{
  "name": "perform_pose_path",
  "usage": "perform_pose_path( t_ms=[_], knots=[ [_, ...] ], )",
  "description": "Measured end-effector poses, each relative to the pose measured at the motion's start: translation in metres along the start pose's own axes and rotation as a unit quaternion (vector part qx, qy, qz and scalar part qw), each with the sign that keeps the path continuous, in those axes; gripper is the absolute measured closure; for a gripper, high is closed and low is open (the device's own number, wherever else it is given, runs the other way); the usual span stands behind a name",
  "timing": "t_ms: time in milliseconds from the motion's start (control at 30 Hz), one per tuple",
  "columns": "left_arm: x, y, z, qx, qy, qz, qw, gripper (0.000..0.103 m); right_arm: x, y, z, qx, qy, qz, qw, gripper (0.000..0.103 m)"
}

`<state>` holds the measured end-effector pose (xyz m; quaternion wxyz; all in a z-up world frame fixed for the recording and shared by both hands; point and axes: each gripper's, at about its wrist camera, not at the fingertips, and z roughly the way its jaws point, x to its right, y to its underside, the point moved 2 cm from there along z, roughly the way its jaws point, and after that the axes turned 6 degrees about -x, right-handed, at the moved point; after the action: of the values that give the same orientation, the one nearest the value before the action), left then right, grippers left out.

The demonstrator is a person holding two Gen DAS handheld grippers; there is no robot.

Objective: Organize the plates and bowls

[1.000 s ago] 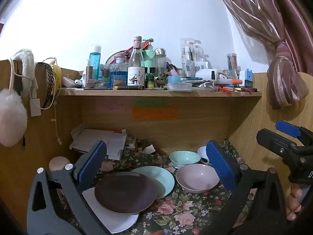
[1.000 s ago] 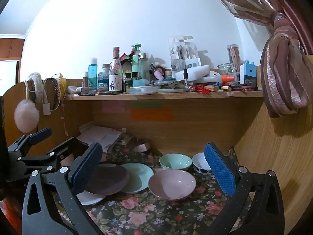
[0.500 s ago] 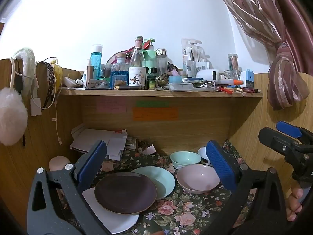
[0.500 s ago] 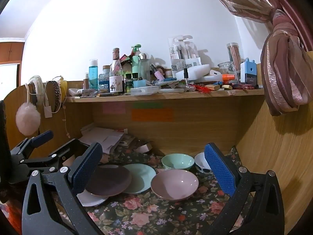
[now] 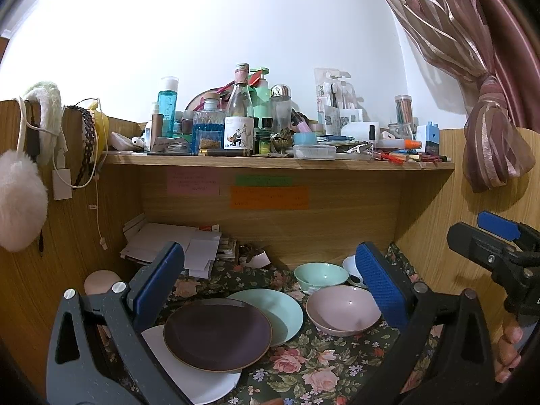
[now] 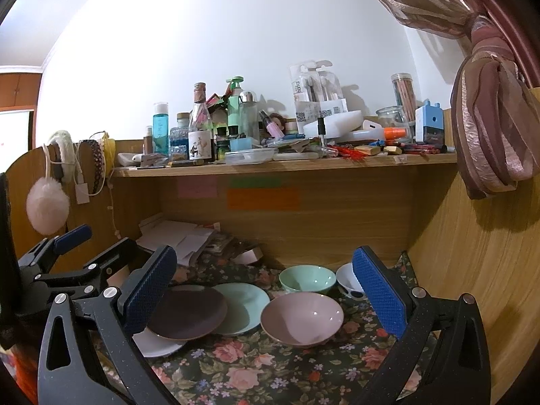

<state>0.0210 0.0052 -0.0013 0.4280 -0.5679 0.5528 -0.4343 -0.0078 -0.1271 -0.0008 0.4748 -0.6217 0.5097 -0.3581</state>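
- The left claw (image 5: 266, 287) is wide open and holds nothing. It hangs above the plates, apart from them, maybe to go for those first.
- At the far left a white plate (image 5: 199, 376) lies flat on the flowery cloth of the bench (image 5: 314, 368).
- A dark purple plate (image 5: 217, 332) sits partly on the white one, and its right edge lies over a pale green plate (image 5: 280, 307). The three are spread like fallen cards, not in one neat pile, so I think they need stacking.
- Just right of the plates is a pink bowl (image 6: 302, 317). It is empty.
- Behind it is a small green bowl (image 6: 307, 278), empty too.
- In the back right corner is a white bowl (image 6: 347, 280). I cannot tell what, if anything, is in it.
- The right claw (image 6: 265, 287) is also wide open and empty. It points at the bowls and touches none.
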Motion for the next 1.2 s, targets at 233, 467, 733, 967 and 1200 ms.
perform_pose_path(
  t_ms=[233, 467, 733, 967, 1200],
  knots=[
    [0.0002, -0.0011, -0.0008, 0.003, 0.000, 0.000, 1.0000, 0.000, -0.0015, 0.0002, 0.0006, 0.000, -0.001, 0.001, 1.000, 0.000],
    [0.0007, -0.0003, -0.0009, 0.003, 0.000, 0.000, 1.0000, 0.000, -0.0034, -0.0005, 0.0009, 0.003, -0.001, 0.000, 1.000, 0.000],
    [0.0015, -0.0002, -0.0003, 0.003, -0.001, -0.001, 1.0000, 0.000, -0.0048, -0.0012, 0.0015, 0.003, -0.001, 0.000, 1.000, 0.000],
    [0.0019, -0.0001, -0.0002, 0.003, -0.001, -0.001, 1.0000, 0.000, -0.0049, -0.0016, 0.0014, 0.004, -0.001, 0.001, 1.000, 0.000],
    [0.0012, -0.0004, 0.0006, 0.003, 0.002, -0.004, 1.0000, 0.000, -0.0053, -0.0020, 0.0017, 0.004, -0.001, 0.000, 1.000, 0.000]
  ],
)
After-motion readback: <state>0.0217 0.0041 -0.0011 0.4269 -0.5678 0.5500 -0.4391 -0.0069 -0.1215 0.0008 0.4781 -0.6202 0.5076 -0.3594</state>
